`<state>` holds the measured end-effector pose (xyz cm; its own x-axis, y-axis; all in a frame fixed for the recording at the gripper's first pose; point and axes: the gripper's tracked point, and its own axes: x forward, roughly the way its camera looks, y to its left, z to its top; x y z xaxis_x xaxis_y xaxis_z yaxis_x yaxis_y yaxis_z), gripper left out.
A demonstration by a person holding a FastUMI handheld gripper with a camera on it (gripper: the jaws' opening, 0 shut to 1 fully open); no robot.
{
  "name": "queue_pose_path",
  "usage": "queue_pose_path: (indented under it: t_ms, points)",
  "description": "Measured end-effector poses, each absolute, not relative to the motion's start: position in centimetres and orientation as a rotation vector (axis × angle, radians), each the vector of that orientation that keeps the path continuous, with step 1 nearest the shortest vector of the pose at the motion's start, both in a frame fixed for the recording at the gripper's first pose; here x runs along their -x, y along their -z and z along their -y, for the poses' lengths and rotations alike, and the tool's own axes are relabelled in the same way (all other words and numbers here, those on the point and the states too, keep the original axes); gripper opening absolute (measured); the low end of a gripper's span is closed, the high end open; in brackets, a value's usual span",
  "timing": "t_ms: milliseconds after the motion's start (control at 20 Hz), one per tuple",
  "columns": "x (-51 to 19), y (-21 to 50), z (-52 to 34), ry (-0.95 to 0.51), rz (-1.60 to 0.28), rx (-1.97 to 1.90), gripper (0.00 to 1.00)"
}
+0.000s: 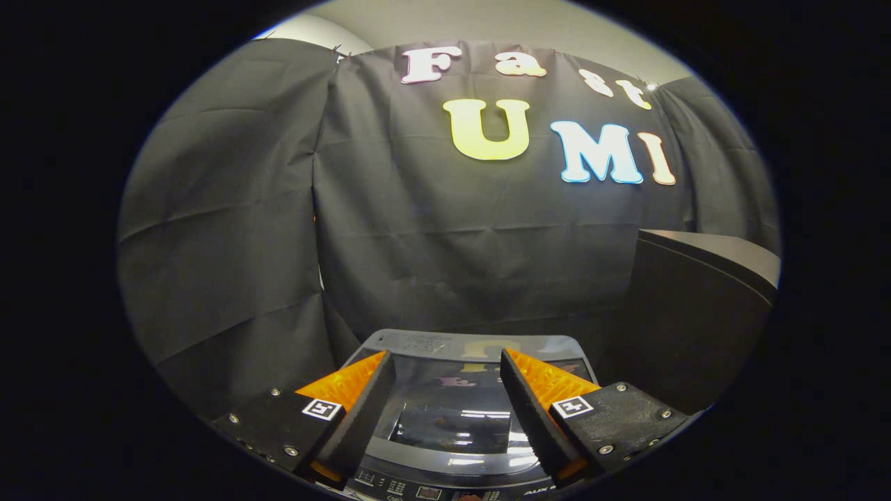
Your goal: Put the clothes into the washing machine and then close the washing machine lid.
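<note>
The washing machine (468,344) sits low below me, seen from above. Its dark glossy lid (452,417) lies flat and shut, mirroring the room lights, and a strip of control panel (418,487) shows at its near side. My gripper (445,362) hovers over the lid with its two fingers spread wide apart and nothing between them. No clothes are visible.
A black cloth wall (418,229) hangs close behind the machine and wraps round to the left. A dark boxy surface (703,278) stands to the right of the machine, higher than its lid.
</note>
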<state>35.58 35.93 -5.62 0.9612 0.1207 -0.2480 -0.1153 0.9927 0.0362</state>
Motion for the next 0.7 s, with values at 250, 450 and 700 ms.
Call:
queue_pose_path:
  t_ms: [250,450,700]
  points:
    - [-33.6,-0.2,-34.1,-0.115,-0.161,0.004,0.94]
    - [-31.8,-3.5,-30.6,-0.095,-0.121,-0.015,0.94]
    - [-28.1,-5.8,-25.8,-0.082,-0.090,0.044,0.94]
